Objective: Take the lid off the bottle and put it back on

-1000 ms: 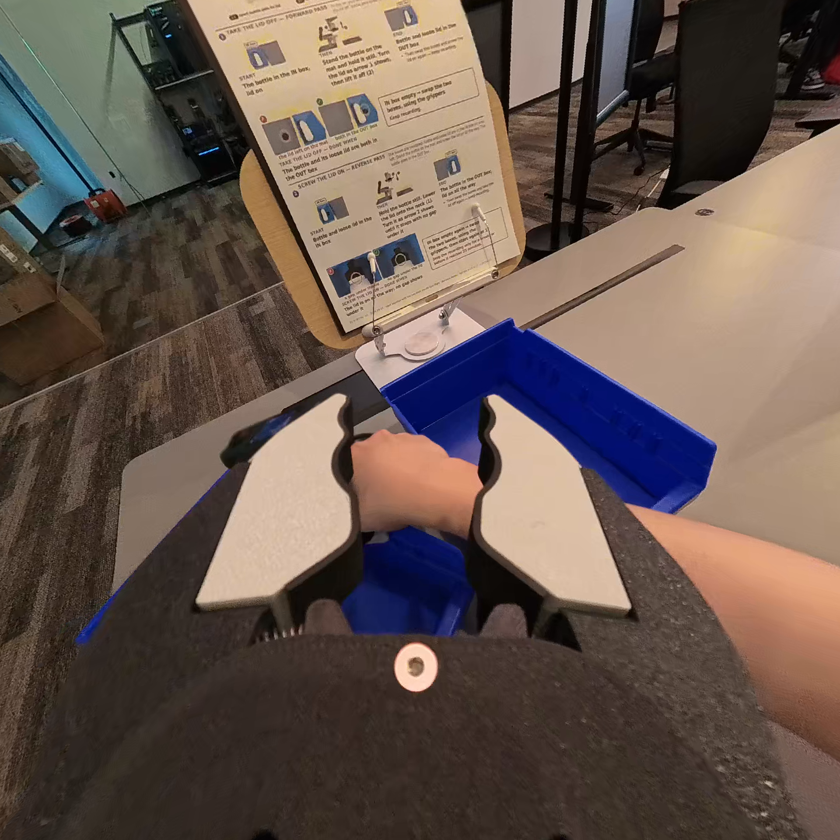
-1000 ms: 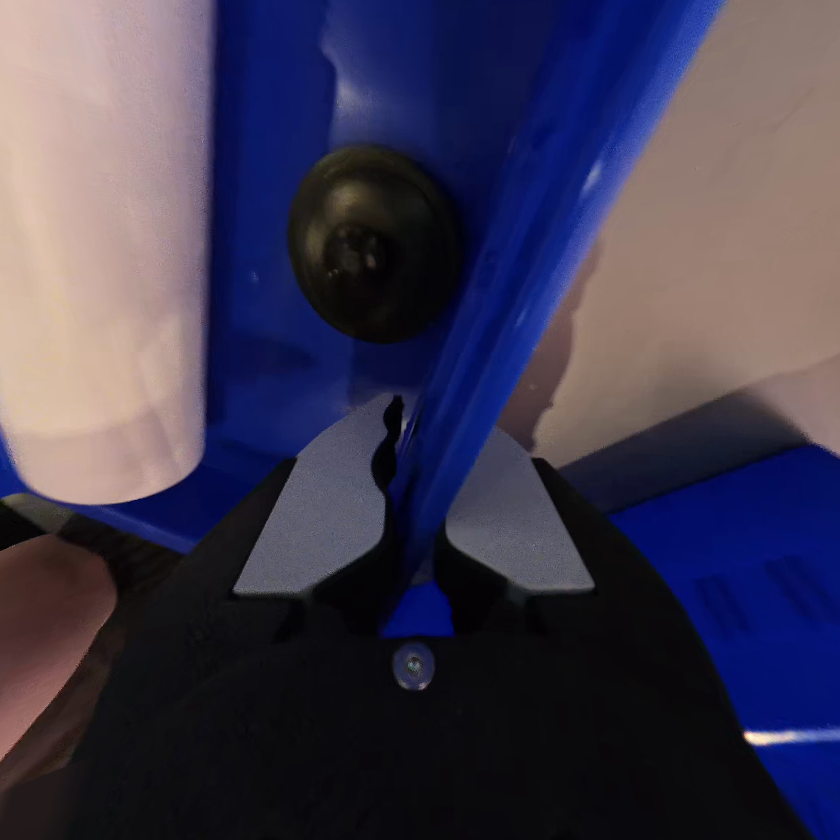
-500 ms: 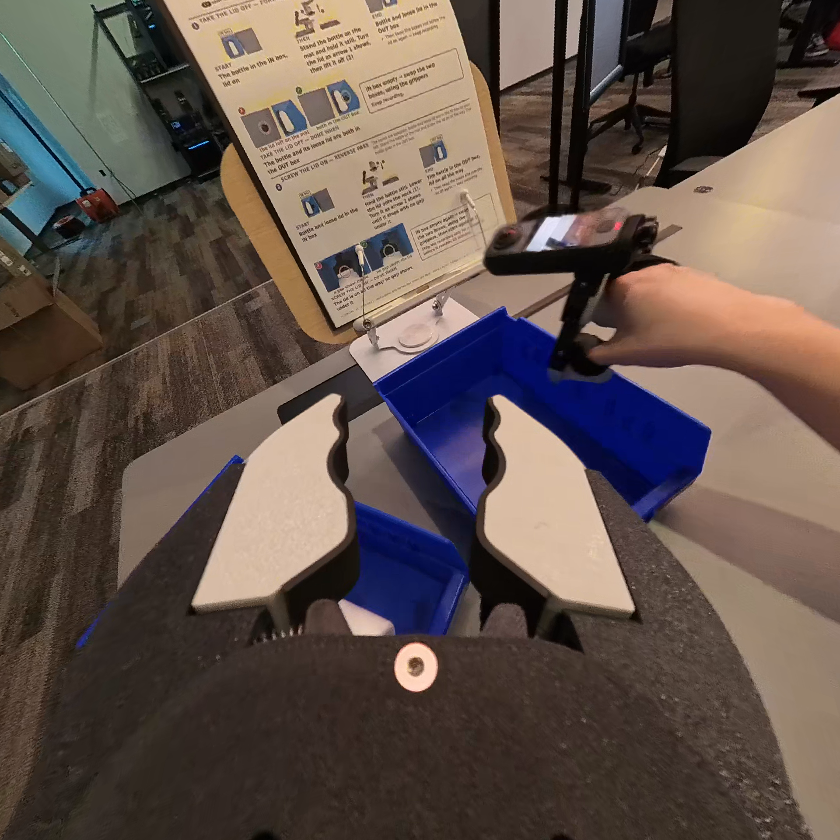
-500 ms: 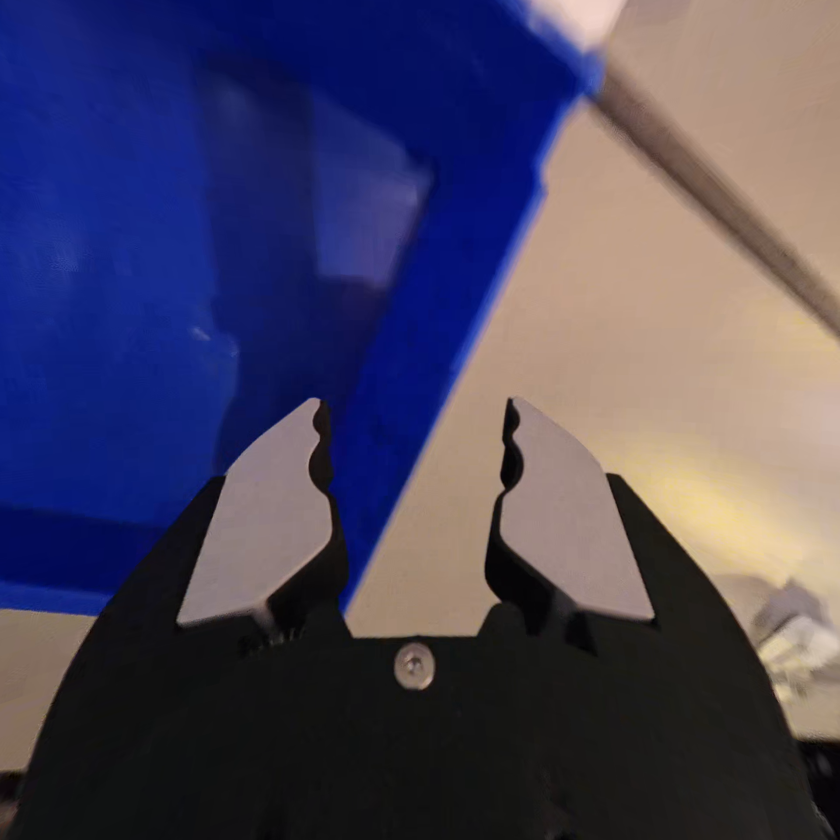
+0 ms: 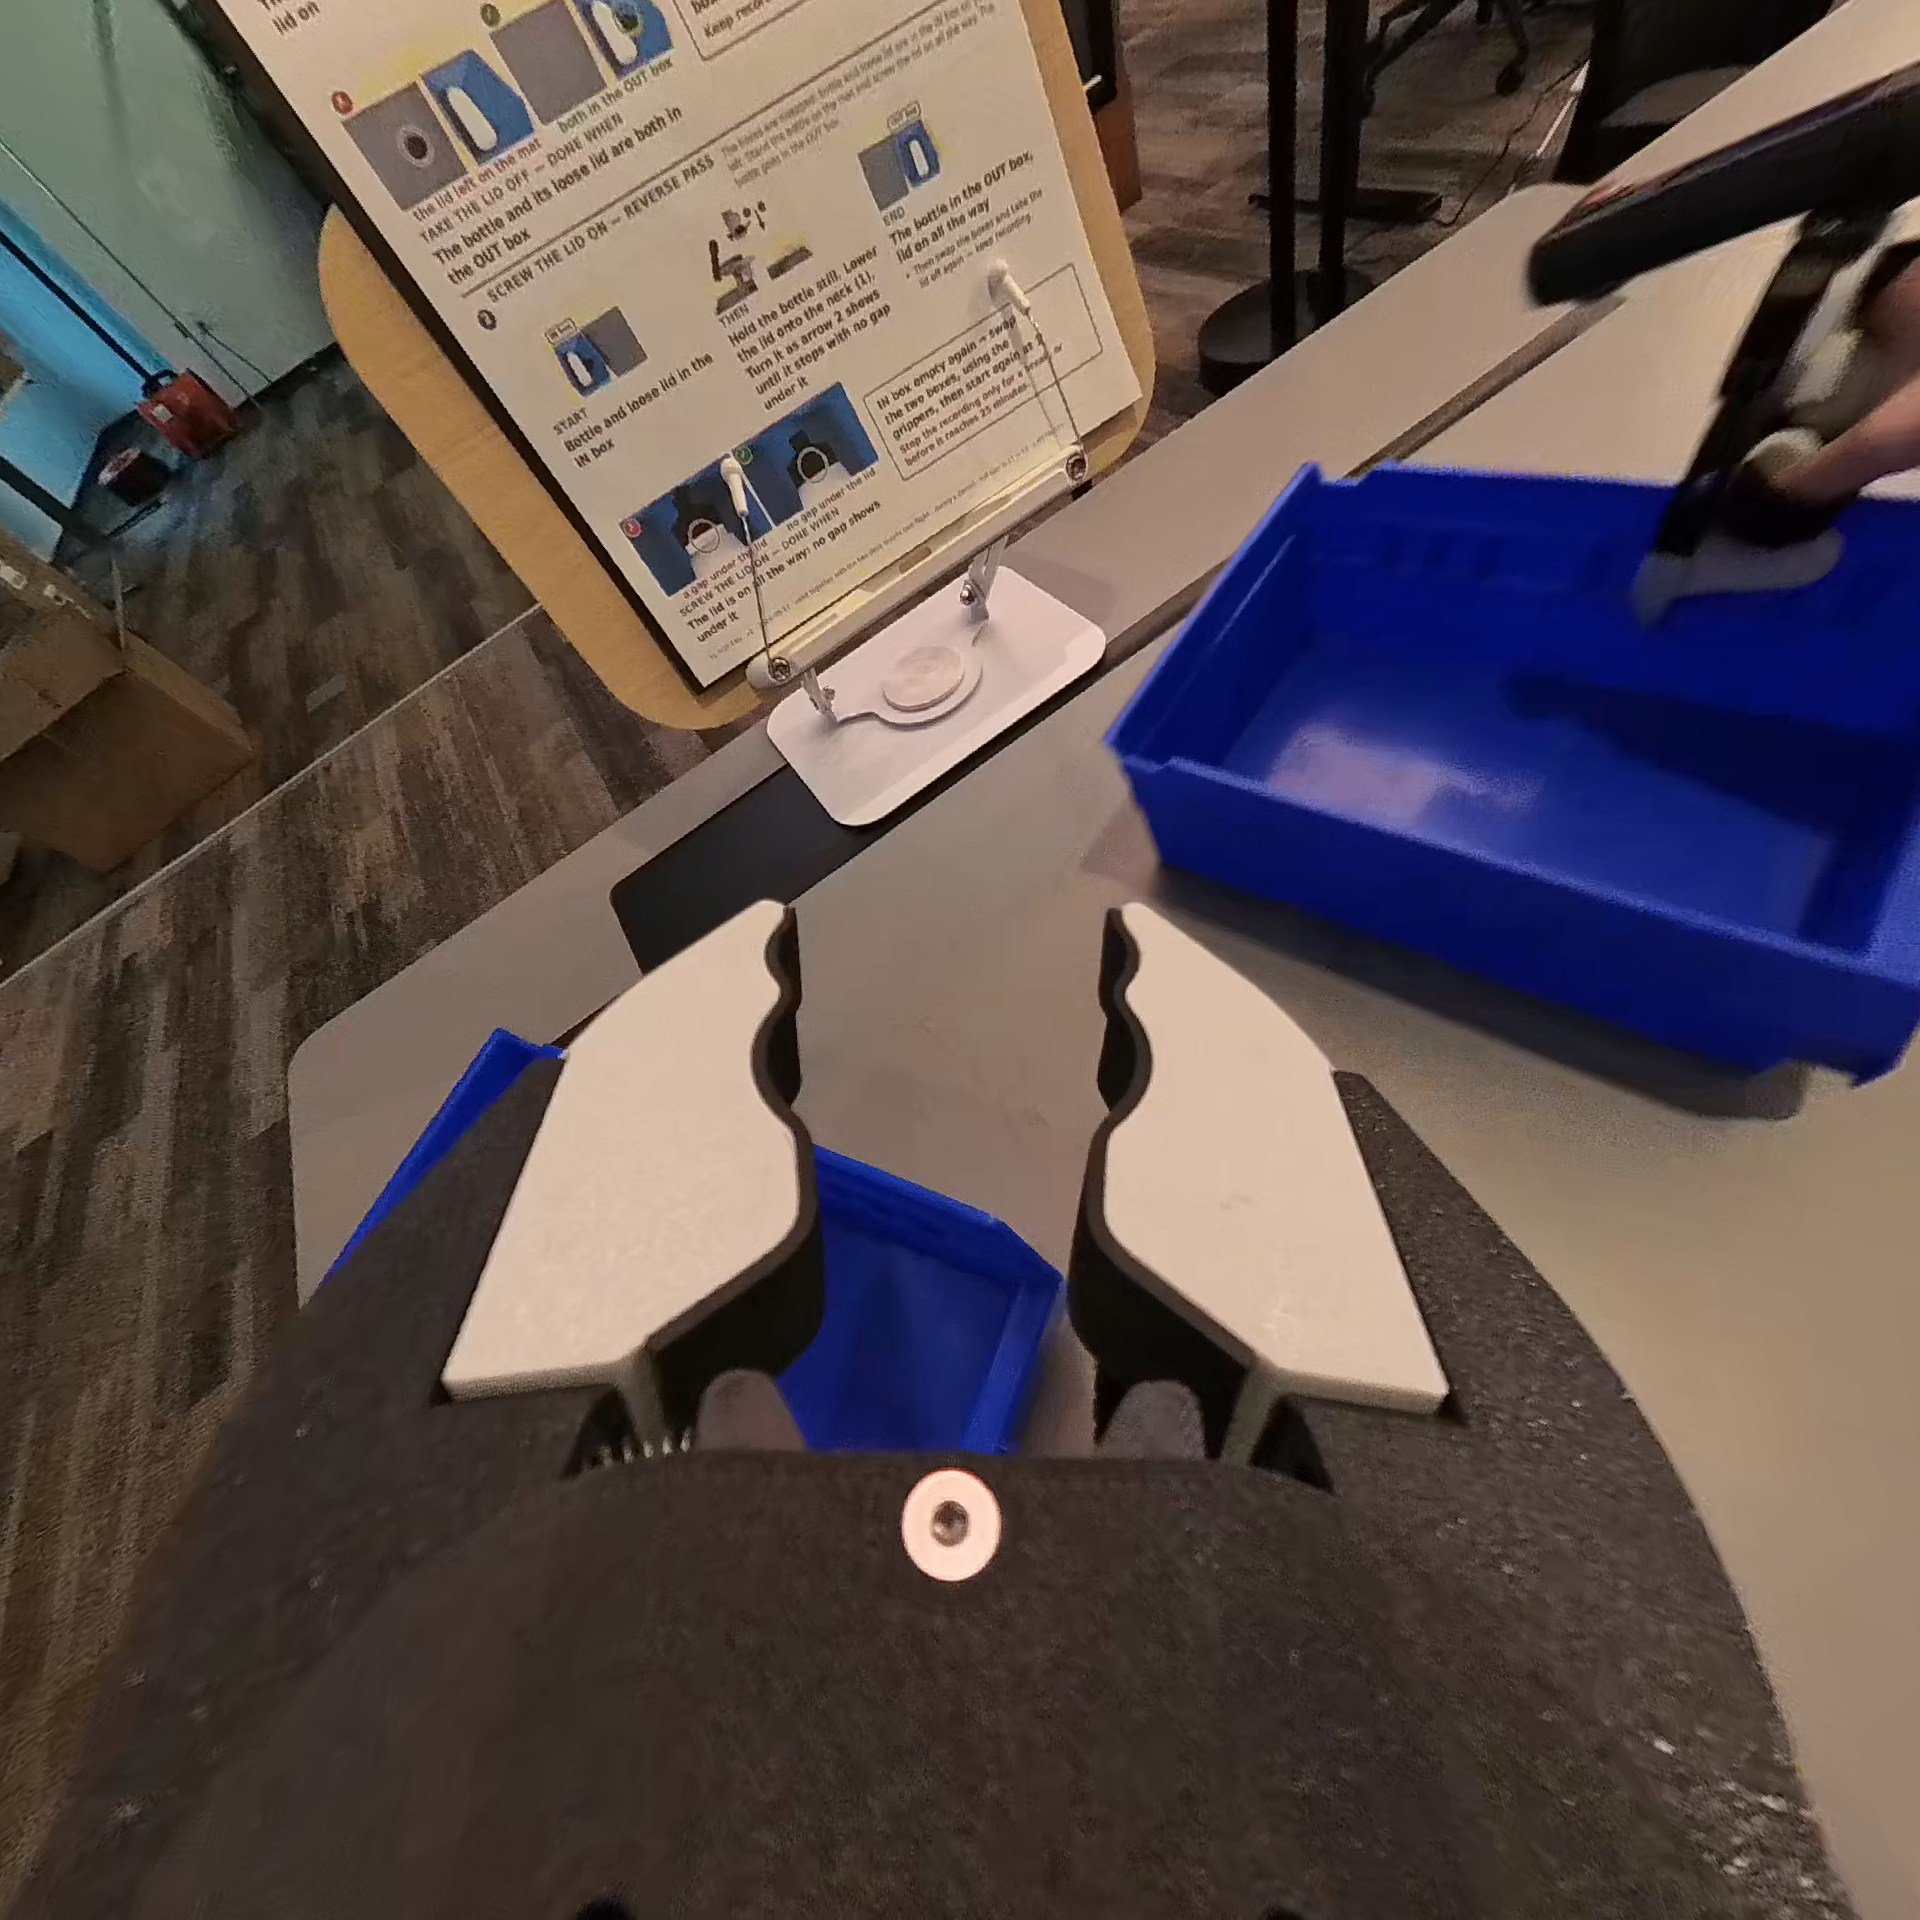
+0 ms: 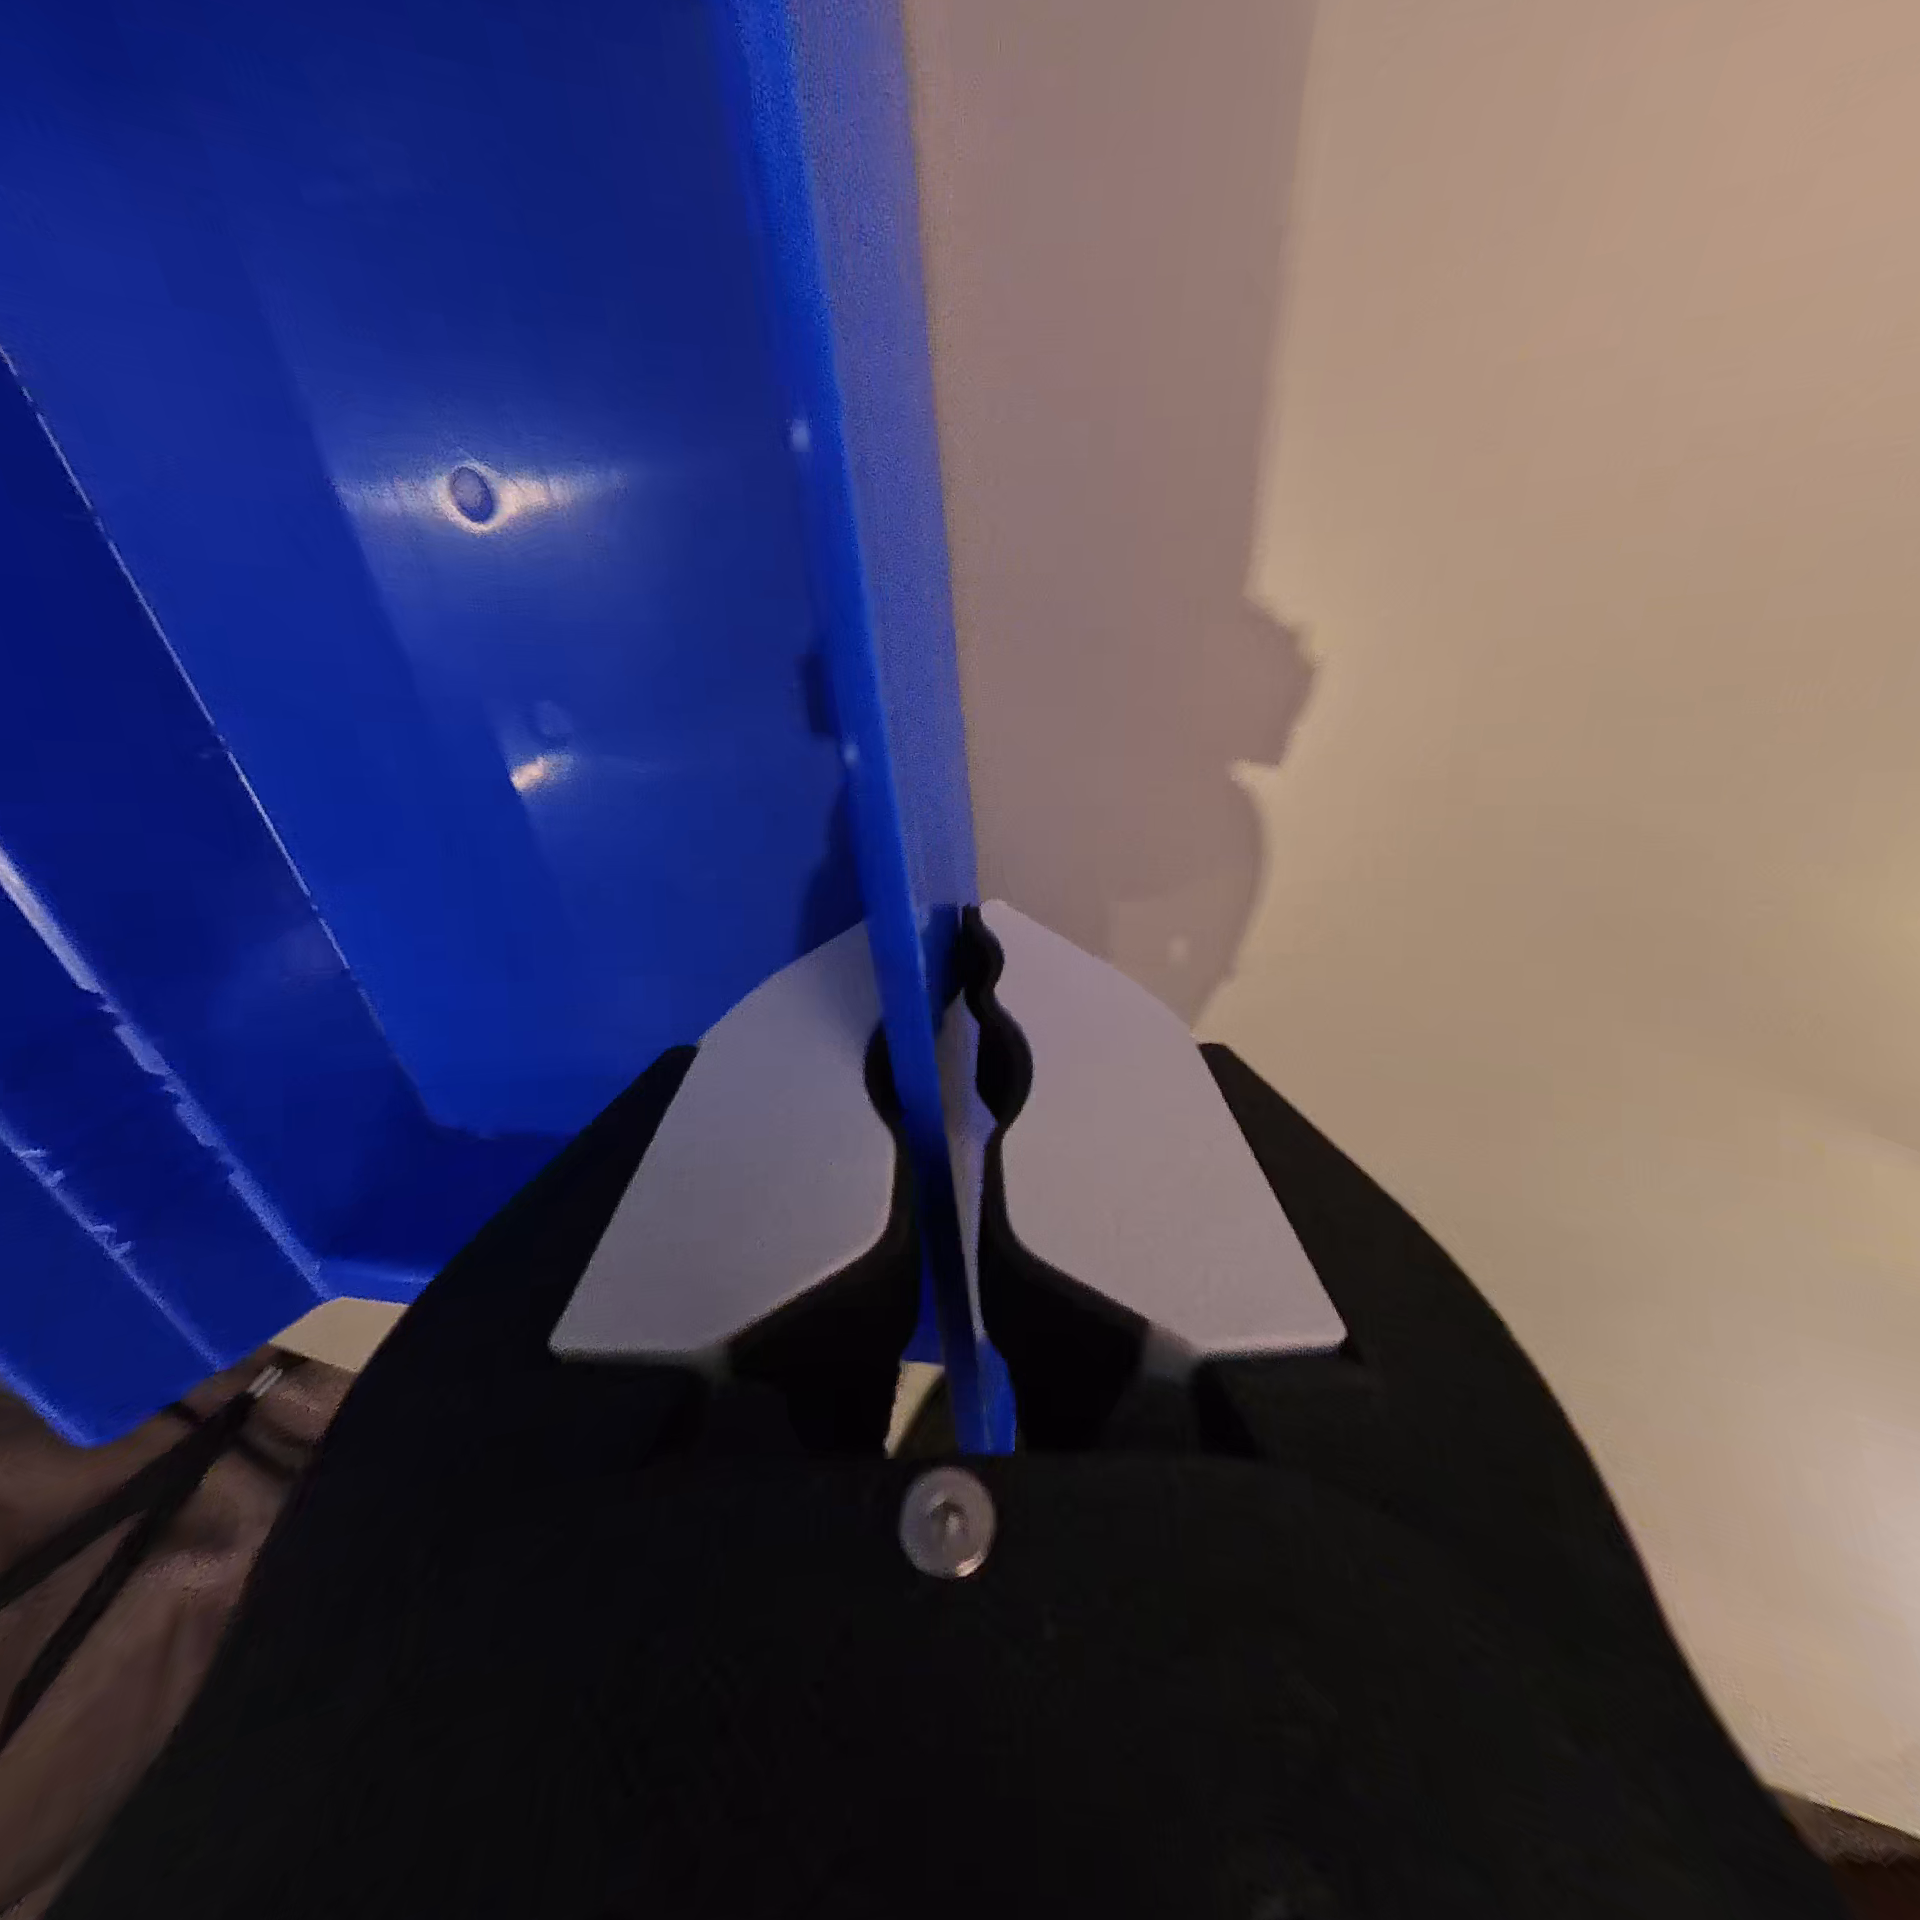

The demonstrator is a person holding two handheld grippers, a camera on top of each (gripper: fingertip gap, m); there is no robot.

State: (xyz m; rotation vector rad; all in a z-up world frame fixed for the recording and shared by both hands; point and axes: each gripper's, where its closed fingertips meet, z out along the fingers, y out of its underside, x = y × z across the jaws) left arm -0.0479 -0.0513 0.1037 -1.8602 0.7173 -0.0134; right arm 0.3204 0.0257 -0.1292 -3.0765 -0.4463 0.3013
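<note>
Shifted rightward since 0.5 s ago, the larger blue bin (image 5: 1538, 831) now sits off the sign stand's (image 5: 935, 675) base on the gray tabletop (image 5: 935, 997), its far wall pinched by the right gripper (image 6: 940, 1049). At the near left corner, the left gripper (image 5: 951, 997) hovers, jaws wide and empty, above 1 smaller blue bin (image 5: 914, 1299). Bottle and lid are out of sight.

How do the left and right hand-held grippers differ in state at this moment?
The left hand-held gripper is open with nothing between its fingers; the right hand-held gripper is shut on the wall of a blue bin. The left hovers above the table; the right touches the bin. Both have grey fingers on black bodies.
</note>
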